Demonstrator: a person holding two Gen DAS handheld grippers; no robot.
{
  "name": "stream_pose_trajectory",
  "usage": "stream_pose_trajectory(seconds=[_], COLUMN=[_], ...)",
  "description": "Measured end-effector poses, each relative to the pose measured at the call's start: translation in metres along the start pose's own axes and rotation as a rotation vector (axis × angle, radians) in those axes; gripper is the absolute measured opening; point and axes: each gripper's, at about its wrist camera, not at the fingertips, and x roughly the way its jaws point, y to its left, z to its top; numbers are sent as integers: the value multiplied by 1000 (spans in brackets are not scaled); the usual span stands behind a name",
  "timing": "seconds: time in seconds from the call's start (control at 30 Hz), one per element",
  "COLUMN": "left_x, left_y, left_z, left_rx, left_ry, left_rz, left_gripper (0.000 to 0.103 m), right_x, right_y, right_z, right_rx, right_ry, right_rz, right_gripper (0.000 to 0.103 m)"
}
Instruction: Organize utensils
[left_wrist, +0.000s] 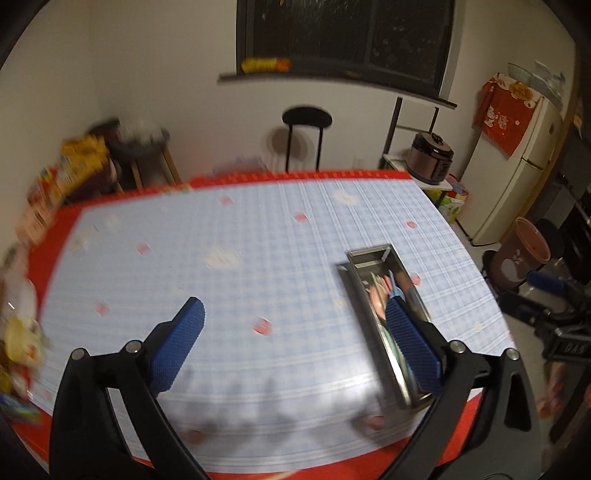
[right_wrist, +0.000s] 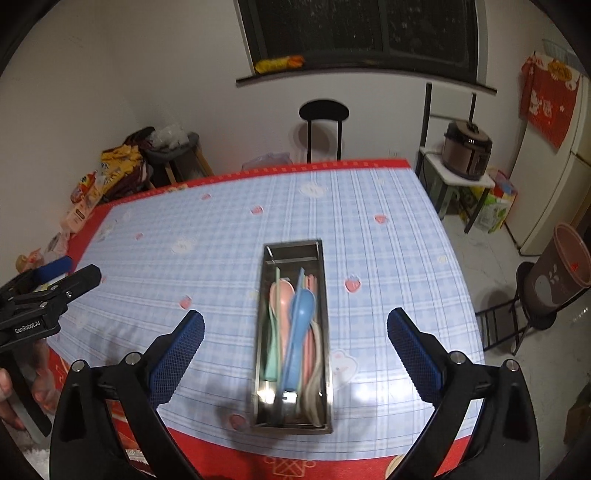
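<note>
Steel tray (right_wrist: 325, 295) at 6 o'clock on checked tablecloth (right_wrist: 221, 240), holding pink, green, blue spoons (right_wrist: 301, 321). Left gripper (left_wrist: 295, 336), right gripper (right_wrist: 295, 336): both spread wide, empty.

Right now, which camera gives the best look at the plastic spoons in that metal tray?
The right wrist view. There the metal tray lies centred between the open tongs, and the spoons show clearly: pink, blue, green. In the left wrist view the tray sits off to the right, blurred, with one tong finger covering most of the spoons.
</note>
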Motion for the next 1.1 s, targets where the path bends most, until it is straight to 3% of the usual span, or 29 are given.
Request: stream_pose_trajectory(seconds=[0.4,1.1], left_x=[-84,-84], left_y=[34,51], left_z=[9,16], left_rx=[37,56], left_ry=[-170,-140], left_rz=[51,-19], left_gripper=[97,97], right_x=[-58,-79], right_y=[41,73], right_z=[15,16], right_rx=[-9,-16], right_ry=[-101,-133], right_rz=[-94,-228], right_gripper=[97,97])
